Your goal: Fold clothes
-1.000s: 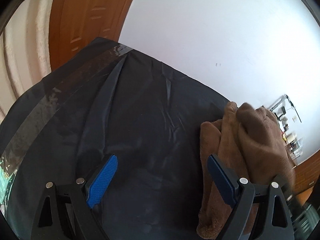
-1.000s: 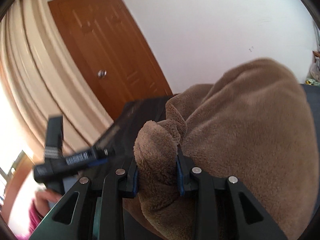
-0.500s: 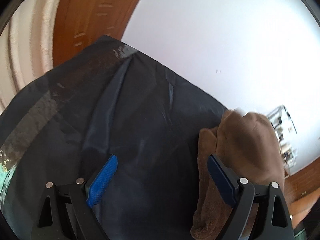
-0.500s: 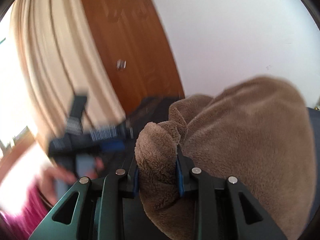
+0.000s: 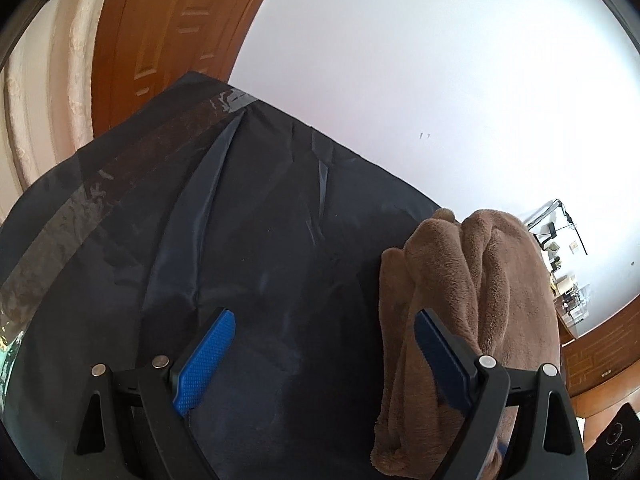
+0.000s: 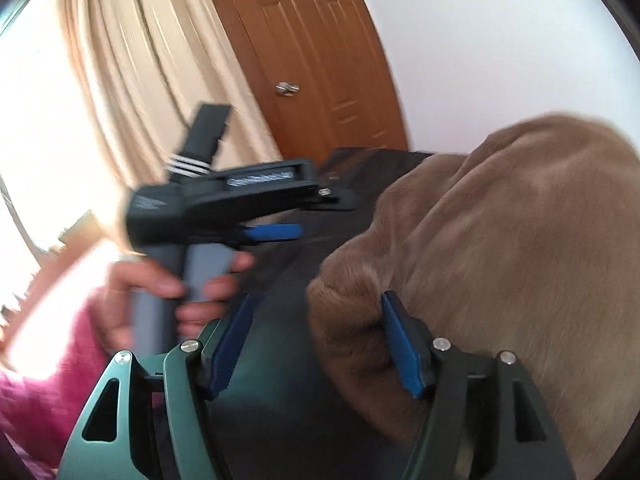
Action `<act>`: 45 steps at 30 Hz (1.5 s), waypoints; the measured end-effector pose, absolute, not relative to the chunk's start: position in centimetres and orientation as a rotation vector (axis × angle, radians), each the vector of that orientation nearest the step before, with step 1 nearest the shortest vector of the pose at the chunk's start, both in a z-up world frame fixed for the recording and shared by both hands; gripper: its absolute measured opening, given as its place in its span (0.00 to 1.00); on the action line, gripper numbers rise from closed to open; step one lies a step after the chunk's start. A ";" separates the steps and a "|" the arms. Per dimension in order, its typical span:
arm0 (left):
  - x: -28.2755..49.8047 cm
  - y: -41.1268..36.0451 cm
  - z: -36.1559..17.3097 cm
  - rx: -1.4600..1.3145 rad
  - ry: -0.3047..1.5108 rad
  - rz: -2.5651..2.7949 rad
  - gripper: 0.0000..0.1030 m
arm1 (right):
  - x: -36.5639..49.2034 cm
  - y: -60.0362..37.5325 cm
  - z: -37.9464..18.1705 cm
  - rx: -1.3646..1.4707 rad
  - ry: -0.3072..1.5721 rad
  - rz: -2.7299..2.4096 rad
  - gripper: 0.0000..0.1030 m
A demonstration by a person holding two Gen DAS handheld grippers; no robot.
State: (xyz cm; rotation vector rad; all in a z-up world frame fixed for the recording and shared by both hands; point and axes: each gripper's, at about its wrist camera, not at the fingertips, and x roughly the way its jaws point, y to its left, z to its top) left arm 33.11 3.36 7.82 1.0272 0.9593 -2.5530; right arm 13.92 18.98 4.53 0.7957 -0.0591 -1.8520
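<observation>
Right wrist view showed both tongs gaping: right gripper (image 6: 316, 344) against the brown garment (image 6: 520, 264), left gripper (image 5: 324, 352) beside it.

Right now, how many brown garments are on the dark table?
1. The brown fleece garment lies bunched on the dark table cover, by the right tool. More could be hidden outside the views.
</observation>
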 end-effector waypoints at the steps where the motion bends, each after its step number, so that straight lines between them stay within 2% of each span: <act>1: 33.2 3.4 7.9 1.024 0.963 -2.556 0.90 | 14.0 19.6 4.8 0.801 -0.106 -1.815 0.67; 6: 33.5 4.7 9.1 0.998 1.028 -2.637 0.90 | 14.8 24.3 5.8 0.761 -0.112 -1.977 0.68; 8: 33.5 6.6 9.9 0.976 0.994 -2.727 0.90 | 14.9 25.5 5.9 0.755 -0.101 -2.064 0.68; 11: 33.1 10.6 10.9 0.969 0.854 -2.891 0.90 | 15.4 26.7 5.9 0.742 -0.056 -2.174 0.68; 13: 32.5 13.6 10.7 0.992 0.693 -2.976 0.90 | 15.8 27.4 5.8 0.734 -0.021 -2.244 0.68; 15: 31.5 15.6 9.6 1.054 0.501 -2.906 0.90 | 16.2 27.5 5.6 0.741 0.041 -2.297 0.68; 17: 30.3 15.5 7.7 1.140 0.417 -2.743 0.90 | 16.1 27.0 5.3 0.754 0.132 -2.348 0.68; 21: 29.4 12.8 5.4 1.239 0.632 -2.692 0.91 | 16.1 26.2 4.6 0.782 0.273 -2.404 0.68; 24: 29.3 13.3 5.6 1.227 0.536 -2.708 0.91 | 16.1 27.1 4.4 0.797 0.283 -2.397 0.68; 27: 29.1 13.5 5.3 1.248 0.515 -2.728 0.91 | 16.1 28.0 4.1 0.813 0.294 -2.389 0.68; 35: 29.5 12.0 5.8 1.322 0.642 -2.826 0.91 | 16.6 29.6 4.2 0.787 0.228 -2.378 0.69; 39: 30.2 11.7 6.5 1.267 0.555 -2.852 0.91 | 16.8 30.5 5.1 0.762 0.164 -2.381 0.71; 45: 28.8 13.0 4.2 1.314 0.426 -2.798 0.92 | 16.3 30.0 4.0 0.819 0.308 -2.479 0.76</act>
